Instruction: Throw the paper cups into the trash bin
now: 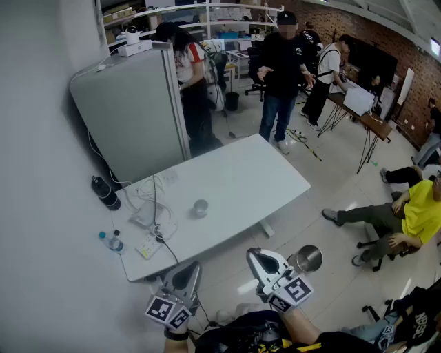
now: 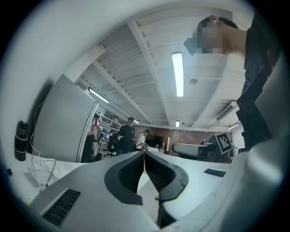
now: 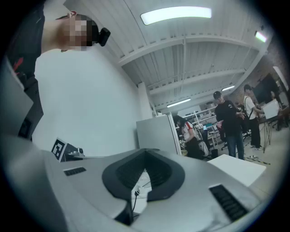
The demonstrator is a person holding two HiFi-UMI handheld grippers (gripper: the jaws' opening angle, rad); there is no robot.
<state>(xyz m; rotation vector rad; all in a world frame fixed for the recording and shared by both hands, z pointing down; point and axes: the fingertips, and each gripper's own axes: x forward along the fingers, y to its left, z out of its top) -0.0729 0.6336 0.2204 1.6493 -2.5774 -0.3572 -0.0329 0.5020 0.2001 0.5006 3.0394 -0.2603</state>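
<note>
One paper cup (image 1: 200, 207) stands near the middle of the surface (image 1: 262, 179), untouched, so the throw is still to do. The trash bin (image 1: 308, 259) sits on the floor just off the surface's near right edge; what it holds I cannot tell. Left gripper (image 1: 187, 270) and right gripper (image 1: 256, 255) hover off the surface's near edge, jaws pressed together and empty. Cables (image 1: 155, 214) crowd the surface's left end, while the rest of it looks open for a reach

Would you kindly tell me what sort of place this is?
Probably a lab or workshop: a red brick wall, white storage shelves, and a white rectangular table carrying cables.
</note>
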